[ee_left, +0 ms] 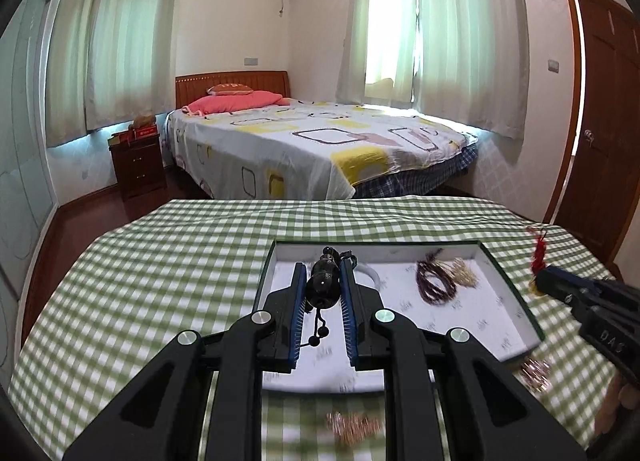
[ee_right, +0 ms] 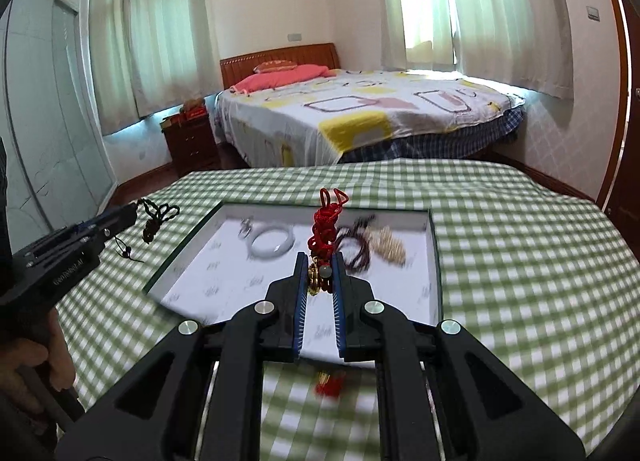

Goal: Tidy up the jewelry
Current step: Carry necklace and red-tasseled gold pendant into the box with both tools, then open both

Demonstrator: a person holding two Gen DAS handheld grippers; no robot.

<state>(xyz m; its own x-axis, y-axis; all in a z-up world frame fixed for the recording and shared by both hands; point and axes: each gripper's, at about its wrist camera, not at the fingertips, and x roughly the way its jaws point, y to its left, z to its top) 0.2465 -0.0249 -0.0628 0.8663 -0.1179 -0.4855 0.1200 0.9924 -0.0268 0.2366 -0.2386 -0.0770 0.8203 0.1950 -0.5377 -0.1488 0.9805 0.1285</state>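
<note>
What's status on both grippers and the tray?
Left gripper shut on black pendant. Right gripper shut on red knot charm. Tray holds bangle, dark beads. Nothing blocking.

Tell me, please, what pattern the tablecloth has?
The tablecloth has a green-and-white gingham check, clearest in the right wrist view.

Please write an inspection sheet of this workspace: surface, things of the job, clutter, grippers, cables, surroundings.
Surface: green checked tablecloth.
Job's things: open white-lined box holding a white bangle, dark bead strand and pale gold piece; loose gold-coloured pieces on the cloth.
Clutter: nothing seen.
Grippers: left hand-held gripper shut on black pendant; right hand-held gripper shut on red knot charm.
Cables: nothing seen.
Surroundings: bed, nightstand, door.
</note>
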